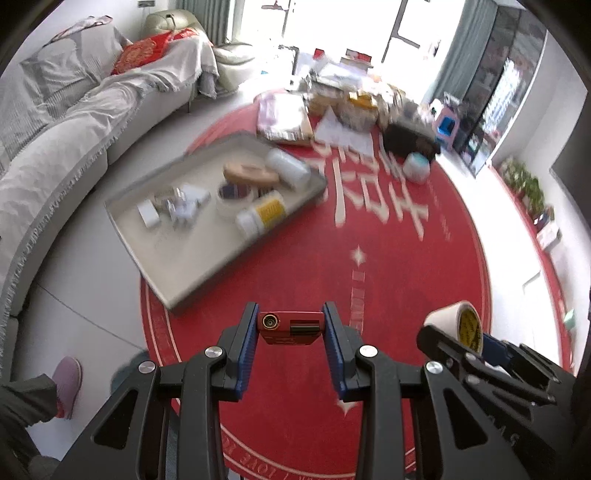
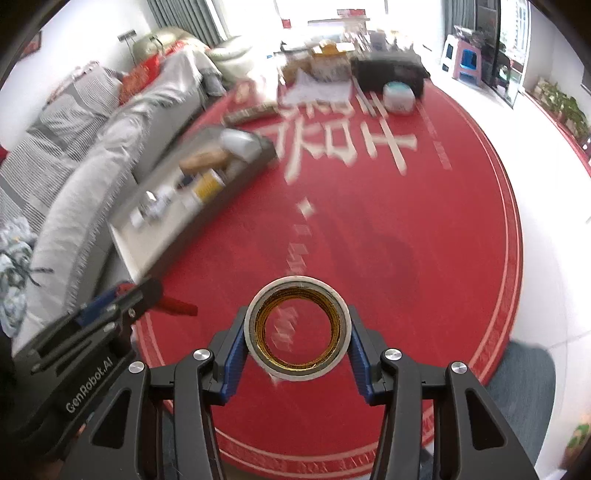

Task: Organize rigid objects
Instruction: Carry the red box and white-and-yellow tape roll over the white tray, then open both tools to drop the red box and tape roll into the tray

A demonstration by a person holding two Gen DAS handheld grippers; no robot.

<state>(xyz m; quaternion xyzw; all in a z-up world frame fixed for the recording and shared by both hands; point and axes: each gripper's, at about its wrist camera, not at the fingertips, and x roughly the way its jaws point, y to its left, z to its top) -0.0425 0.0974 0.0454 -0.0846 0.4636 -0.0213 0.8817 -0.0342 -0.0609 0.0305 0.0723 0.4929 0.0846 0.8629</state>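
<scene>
"GenRobot.AI" is showing in white on the black left gripper [image 2: 155, 295], whose narrowly parted jaws are clamping a small red rectangular lighter-like device [image 1: 290, 326]. The right gripper [image 2: 297, 345], jaws partway open, is gripping a white tape roll with a yellow printed core [image 2: 297, 332]. A shallow grey tray [image 1: 147, 258] is holding a white bottle with a yellow label [image 1: 260, 216], another tape roll and blurred small items. Everything is sitting over a round red rug with large cream characters [image 1: 406, 277], beside a grey-covered sofa [image 1: 55, 166].

Bright window [image 1: 332, 29] glare, motion-blurred background, fisheye-warped dark edges.
</scene>
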